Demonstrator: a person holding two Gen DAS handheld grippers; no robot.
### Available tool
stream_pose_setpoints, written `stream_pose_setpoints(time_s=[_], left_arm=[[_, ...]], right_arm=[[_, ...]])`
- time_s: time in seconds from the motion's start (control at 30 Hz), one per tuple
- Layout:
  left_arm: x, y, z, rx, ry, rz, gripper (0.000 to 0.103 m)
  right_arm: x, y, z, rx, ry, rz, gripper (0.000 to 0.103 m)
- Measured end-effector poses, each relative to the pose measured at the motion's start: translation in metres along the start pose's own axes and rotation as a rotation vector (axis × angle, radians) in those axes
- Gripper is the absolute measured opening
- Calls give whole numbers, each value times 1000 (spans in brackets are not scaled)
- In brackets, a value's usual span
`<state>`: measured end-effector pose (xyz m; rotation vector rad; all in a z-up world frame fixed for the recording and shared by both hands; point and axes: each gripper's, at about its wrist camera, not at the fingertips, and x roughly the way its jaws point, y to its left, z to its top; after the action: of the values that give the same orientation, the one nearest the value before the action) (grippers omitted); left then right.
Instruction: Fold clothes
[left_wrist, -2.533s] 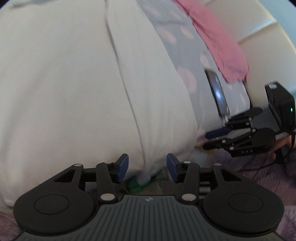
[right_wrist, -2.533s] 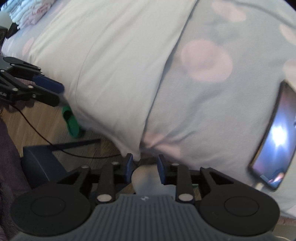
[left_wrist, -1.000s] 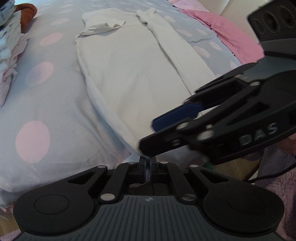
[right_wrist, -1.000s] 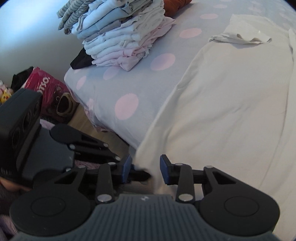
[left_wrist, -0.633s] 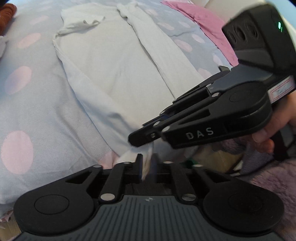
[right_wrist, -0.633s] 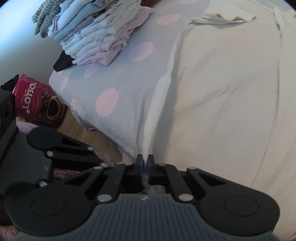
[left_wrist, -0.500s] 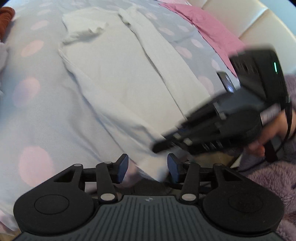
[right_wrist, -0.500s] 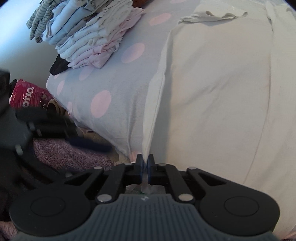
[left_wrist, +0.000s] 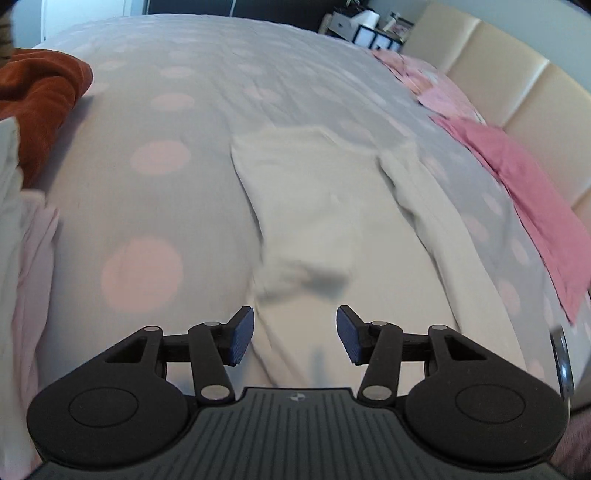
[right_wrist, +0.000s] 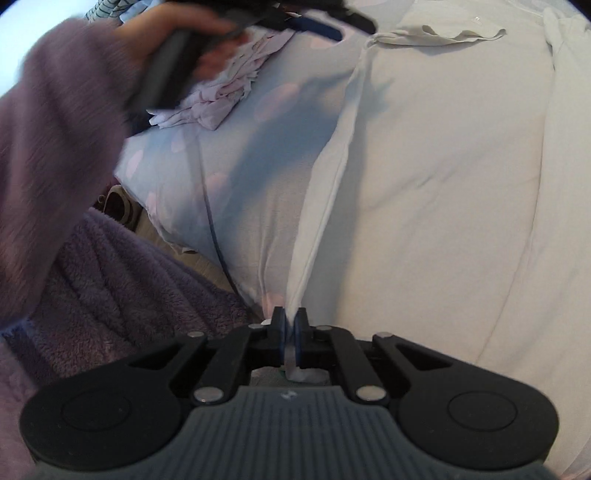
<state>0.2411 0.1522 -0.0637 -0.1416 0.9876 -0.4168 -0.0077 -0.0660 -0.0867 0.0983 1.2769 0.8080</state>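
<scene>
A white garment (left_wrist: 325, 206) lies spread lengthwise on the grey bedspread with pink dots (left_wrist: 155, 177); it fills most of the right wrist view (right_wrist: 443, 177). My left gripper (left_wrist: 294, 339) is open and empty, held above the garment's near part. My right gripper (right_wrist: 290, 334) is shut on the garment's near hem at its left edge, by the bed's edge. In the right wrist view the left gripper (right_wrist: 314, 22) shows blurred at the top, held by a hand in a purple sleeve (right_wrist: 55, 155).
A stack of folded clothes (right_wrist: 229, 85) sits at the bed's left side. A rust-brown cloth (left_wrist: 40, 99) lies far left. A pink cloth (left_wrist: 517, 184) and a cream headboard (left_wrist: 517, 85) are to the right. A phone's edge (left_wrist: 563, 362) shows at lower right.
My left gripper has let go of the hem, opened and risen forward over the garment. My right gripper has closed on the hem and keeps holding it.
</scene>
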Motion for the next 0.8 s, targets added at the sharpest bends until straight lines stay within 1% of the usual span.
stream_pose_setpoints(time_s=[0.07, 0.2, 0.27, 0.5, 0.53, 0.57, 0.6, 0.63, 0.67, 0.7, 0.73, 0.8], left_arm=[[21, 12, 18, -16, -12, -12, 46], [60, 25, 49, -18, -5, -3, 44], [77, 32, 61, -26, 0, 1, 41], [117, 44, 97, -24, -34, -13, 37], [121, 44, 102, -19, -34, -13, 34], [125, 44, 106, -12, -34, -14, 34], [127, 42, 110, -3, -32, -12, 31], [128, 42, 113, 6, -31, -7, 23], [128, 41, 115, 14, -30, -6, 19], [127, 41, 116, 18, -32, -9, 11], [125, 40, 118, 23, -34, -10, 8], [120, 36, 122, 42, -38, -6, 5]], right_arm=[[1, -3, 1, 11, 5, 13, 6], [2, -11, 3, 40, 14, 33, 6], [3, -15, 3, 60, 17, 47, 6], [4, -29, -1, 89, 24, 62, 6], [4, -31, -2, 96, 25, 64, 6], [4, -33, -3, 103, 25, 66, 6], [3, -34, -3, 108, 25, 68, 6], [1, -35, -3, 111, 23, 71, 6], [0, -36, -3, 112, 21, 78, 6], [-1, -36, -3, 112, 17, 87, 6], [-2, -35, -4, 110, 12, 96, 6], [-6, -33, -6, 100, 2, 115, 6]])
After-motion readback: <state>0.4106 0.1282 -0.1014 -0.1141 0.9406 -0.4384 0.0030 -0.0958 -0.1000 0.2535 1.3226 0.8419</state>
